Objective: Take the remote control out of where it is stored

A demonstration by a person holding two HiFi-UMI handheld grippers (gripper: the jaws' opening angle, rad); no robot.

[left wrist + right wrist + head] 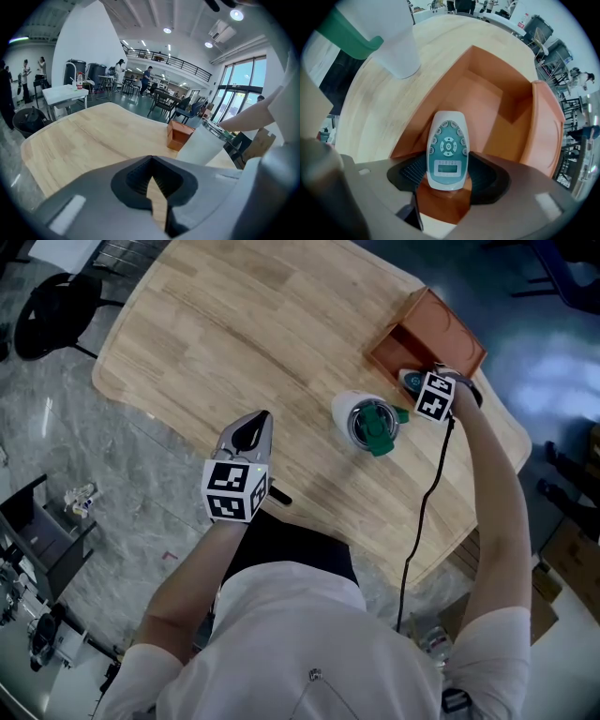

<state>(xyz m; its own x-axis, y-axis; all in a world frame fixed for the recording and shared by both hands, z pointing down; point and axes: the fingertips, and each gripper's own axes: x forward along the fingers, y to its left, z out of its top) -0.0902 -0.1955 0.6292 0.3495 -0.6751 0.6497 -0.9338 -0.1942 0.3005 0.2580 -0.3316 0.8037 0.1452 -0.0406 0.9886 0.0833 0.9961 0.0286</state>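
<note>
My right gripper [419, 387] [447, 174] is shut on the lower end of the remote control [410, 381] [447, 150], which is white with a teal button face and a small display. The remote points into the open orange box [441, 329] [487, 103], whose lid stands up on the far side. The box sits at the far right of the wooden table [234, 324] and looks otherwise empty. My left gripper [255, 423] [151, 180] hovers over the table's near edge, shut with nothing in it. The box [179, 135] also shows small in the left gripper view.
A white cup with a green lid [367, 423] [201, 145] [396, 42] stands just left of the box, close to my right gripper. A black cable [427, 502] trails from that gripper. A black chair [52, 306] stands off the table's far left corner.
</note>
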